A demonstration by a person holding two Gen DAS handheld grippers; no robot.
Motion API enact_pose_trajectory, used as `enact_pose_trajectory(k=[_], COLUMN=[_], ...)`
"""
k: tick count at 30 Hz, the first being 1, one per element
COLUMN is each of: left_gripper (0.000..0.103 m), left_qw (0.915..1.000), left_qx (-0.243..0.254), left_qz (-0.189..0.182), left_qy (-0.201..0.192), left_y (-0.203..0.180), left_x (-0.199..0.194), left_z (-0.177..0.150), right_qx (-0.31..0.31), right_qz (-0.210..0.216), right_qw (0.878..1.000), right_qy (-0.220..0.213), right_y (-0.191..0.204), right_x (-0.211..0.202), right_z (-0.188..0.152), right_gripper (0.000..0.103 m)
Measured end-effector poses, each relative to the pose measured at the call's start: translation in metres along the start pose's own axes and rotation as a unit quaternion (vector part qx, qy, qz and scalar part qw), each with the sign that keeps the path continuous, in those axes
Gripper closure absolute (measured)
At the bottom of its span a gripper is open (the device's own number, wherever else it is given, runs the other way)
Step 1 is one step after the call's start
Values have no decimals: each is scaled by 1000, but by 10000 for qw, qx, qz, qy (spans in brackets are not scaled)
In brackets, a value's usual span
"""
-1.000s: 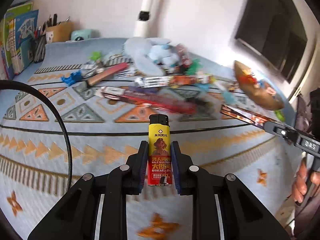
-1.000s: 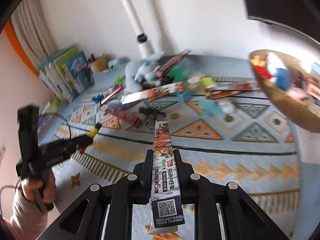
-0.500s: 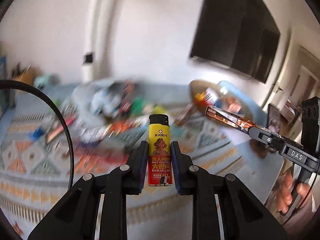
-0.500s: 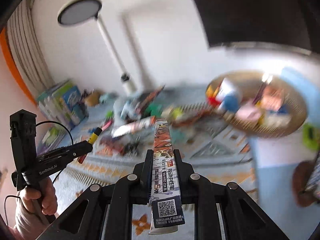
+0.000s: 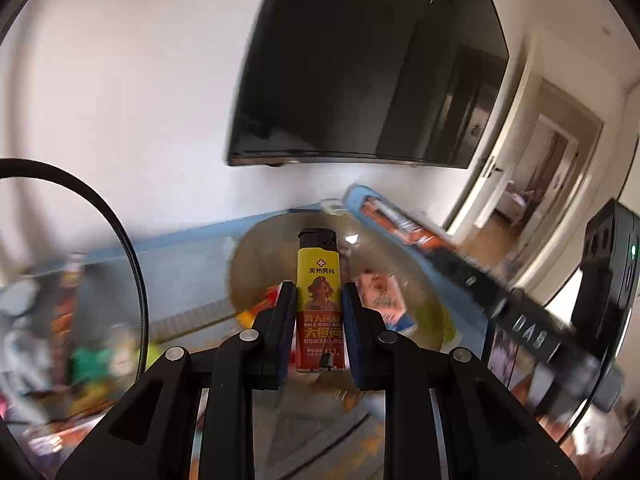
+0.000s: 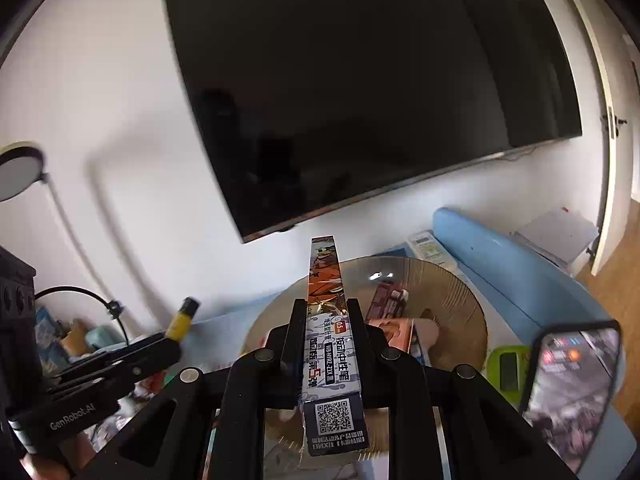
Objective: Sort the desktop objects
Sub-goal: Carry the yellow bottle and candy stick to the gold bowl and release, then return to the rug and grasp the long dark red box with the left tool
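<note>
My left gripper (image 5: pixel 319 294) is shut on an upright yellow and red lighter (image 5: pixel 320 300) with a black cap. Behind it lies a round golden woven tray (image 5: pixel 256 256) with several small items in it. My right gripper (image 6: pixel 326 308) is shut on a long narrow printed pen box (image 6: pixel 325 280), whose far end hangs over the tray's rim (image 6: pixel 460 292). In the right wrist view, the left gripper (image 6: pixel 170 340) comes in from the left, holding the lighter (image 6: pixel 182 318) short of the tray. In the left wrist view, the pen box (image 5: pixel 400 220) crosses above the tray's right side.
A large dark screen (image 6: pixel 360 100) hangs on the white wall above the tray. A rolled blue mat (image 6: pixel 500 256) lies behind the tray; a phone (image 6: pixel 572 384) and a green gadget (image 6: pixel 508 364) sit to its right. Blurred toys (image 5: pixel 80 360) cover the left. A lamp (image 6: pixel 16 168) stands far left.
Both grippers have swung right and risen, away from the toy pile on the patterned mat and over to the round tray. The lighter and the pen box stay gripped.
</note>
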State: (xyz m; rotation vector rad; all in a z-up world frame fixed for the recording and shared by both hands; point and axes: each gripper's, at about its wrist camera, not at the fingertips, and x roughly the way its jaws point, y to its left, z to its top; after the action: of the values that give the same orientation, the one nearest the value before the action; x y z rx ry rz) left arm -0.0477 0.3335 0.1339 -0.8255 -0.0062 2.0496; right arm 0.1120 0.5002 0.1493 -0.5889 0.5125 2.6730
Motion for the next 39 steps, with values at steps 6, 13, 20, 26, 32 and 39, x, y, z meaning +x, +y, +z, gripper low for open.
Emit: enact_pose_trajectory(k=[6, 13, 20, 26, 32, 39], left_gripper=[69, 69, 56, 56, 56, 55], left_qw=[9993, 9971, 9986, 9874, 9582, 9386], left_qx=[-113, -526, -518, -1052, -1751, -2180], left_qz=[-260, -420, -105, 1174, 2256, 2671], left_qy=[248, 342, 23, -126, -175, 109], left_y=[12, 25, 30, 74, 128, 158], left_x=[68, 43, -55, -126, -167, -165], left_z=[12, -7, -63, -142, -205, -233], right_qx=[172, 413, -309, -851, -1369, -1723], right_qz=[82, 271, 915, 1440, 1362, 1154], right_qw=[9993, 9960, 9923, 9804, 9748, 9696], right_qy=[334, 749, 781, 1041, 1120, 1298], right_y=[-11, -26, 24, 74, 97, 105], right_x=[46, 34, -17, -21, -5, 7], right_z=[-5, -35, -71, -120, -161, -171], right_gripper=[74, 67, 55, 33, 32, 32])
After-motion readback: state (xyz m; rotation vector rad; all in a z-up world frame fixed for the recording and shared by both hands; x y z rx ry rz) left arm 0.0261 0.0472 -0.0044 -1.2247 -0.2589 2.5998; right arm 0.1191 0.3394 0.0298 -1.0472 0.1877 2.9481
